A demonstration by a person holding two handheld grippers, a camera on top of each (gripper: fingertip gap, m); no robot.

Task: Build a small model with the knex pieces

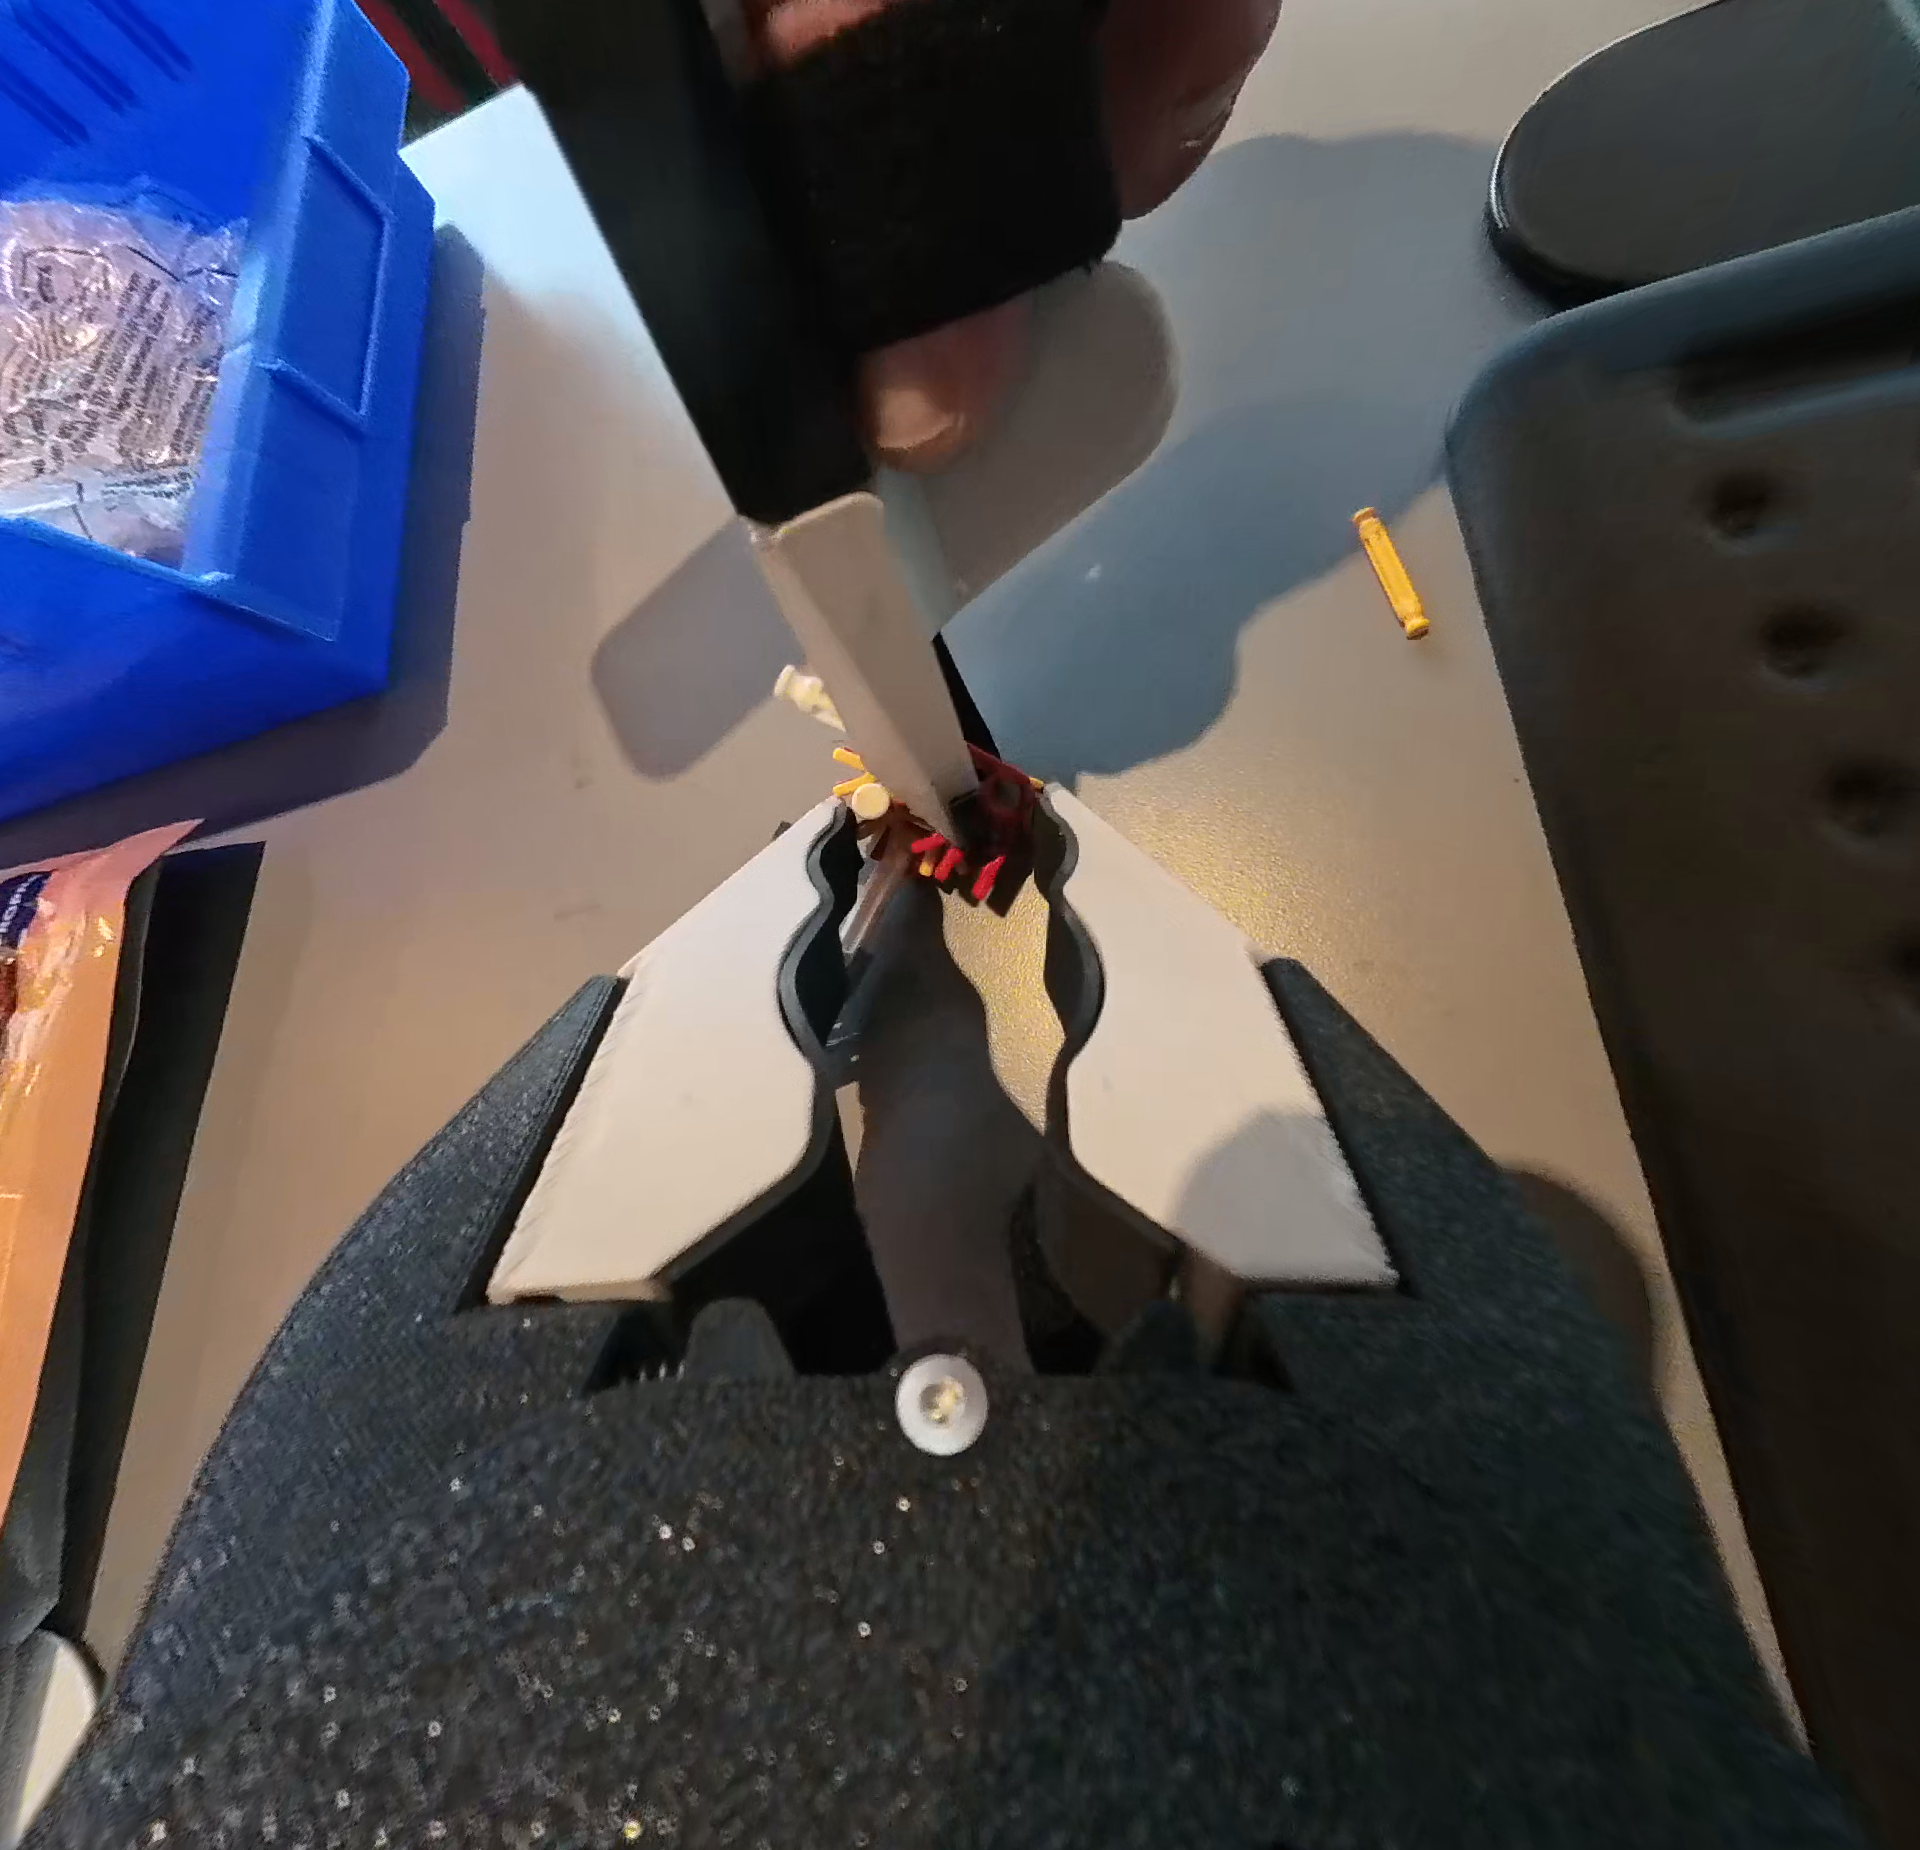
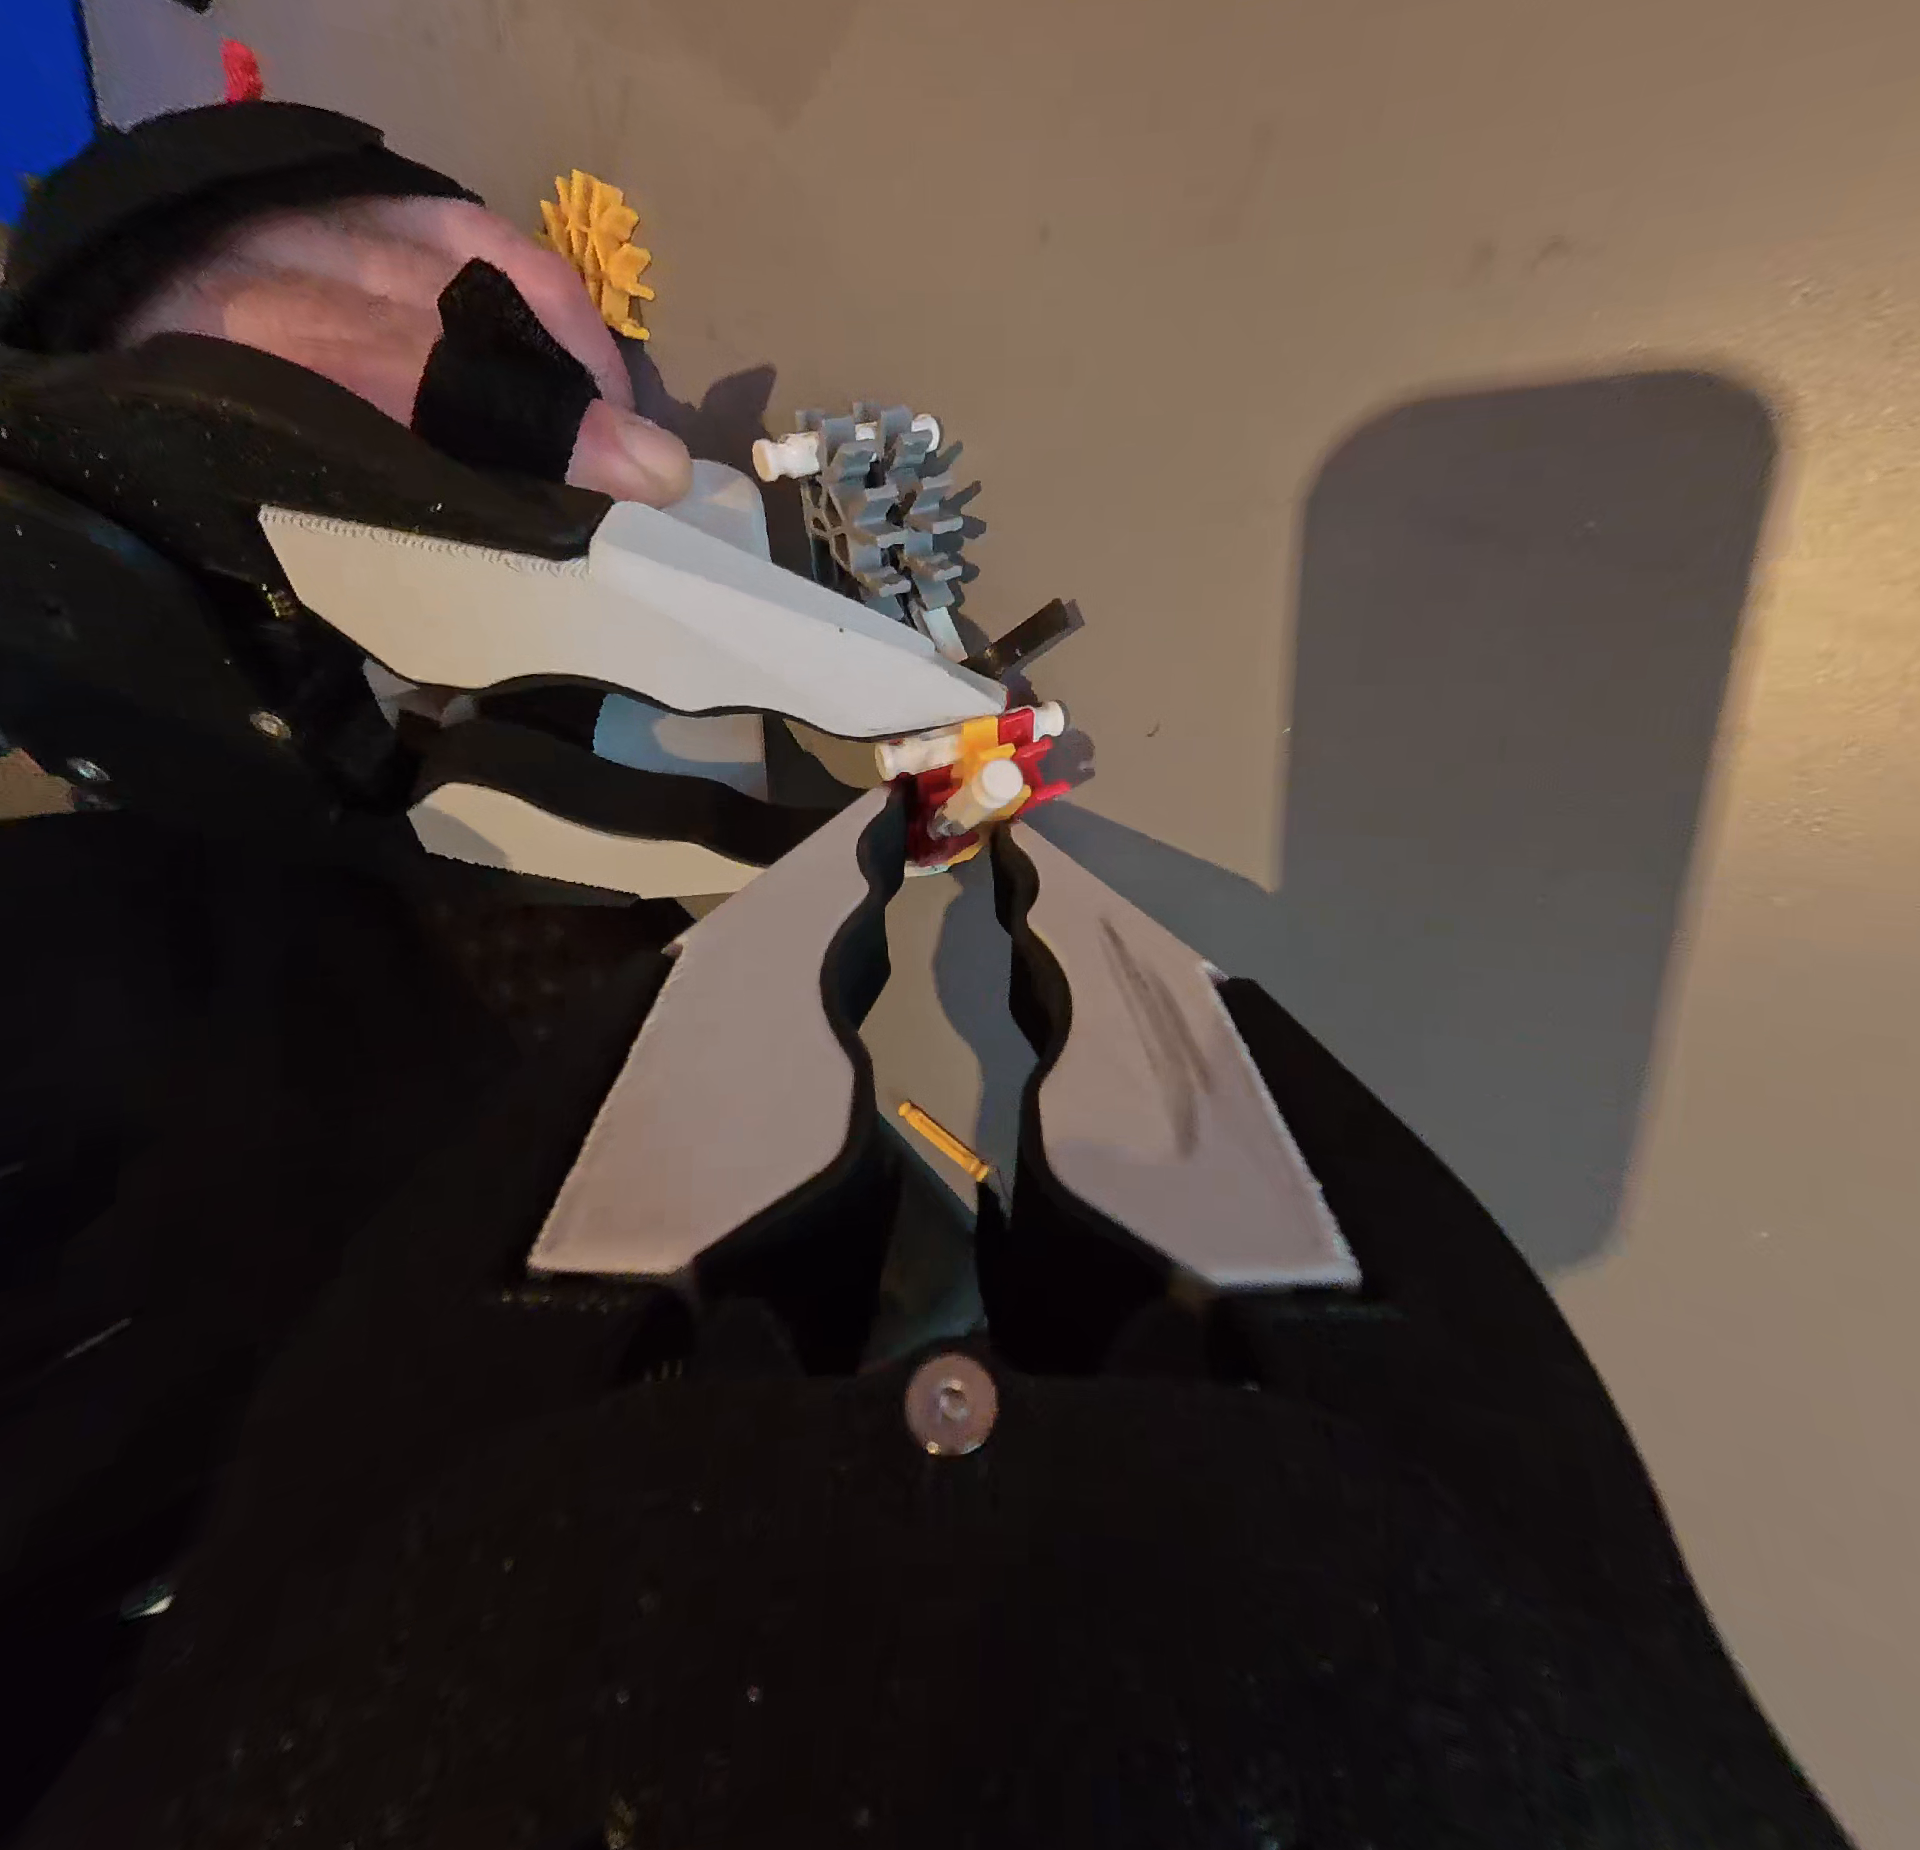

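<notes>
A small toy assembly of red and yellow toothed connectors and white rods (image 2: 977,777) sits between both grippers, just above the pale table (image 2: 1351,190). My right gripper (image 2: 943,821) is shut on its red part. My left gripper (image 1: 940,813) is closed on the same assembly (image 1: 982,824) from the side, and it shows at the left of the right wrist view (image 2: 914,761). The right gripper's fingers (image 1: 883,657) come down from the top, held by a hand (image 1: 1039,86). A grey toothed connector cluster with white rods (image 2: 894,522) stands just behind; I cannot tell whether it is joined on.
A blue bin (image 1: 343,512) with clear bags stands at the far left, with an orange packet (image 1: 52,1073) in front of it. A dark grey moulded object (image 1: 1714,865) and a black disc (image 1: 1662,169) stand at the right. A loose yellow rod (image 1: 1392,574), a yellow connector (image 2: 597,252) and a red piece (image 2: 241,70) lie on the table. Left and right tips are no more than a few centimetres apart. From the left gripper's tips to the loose yellow rod (image 1: 1392,574) is close to 7 centimetres.
</notes>
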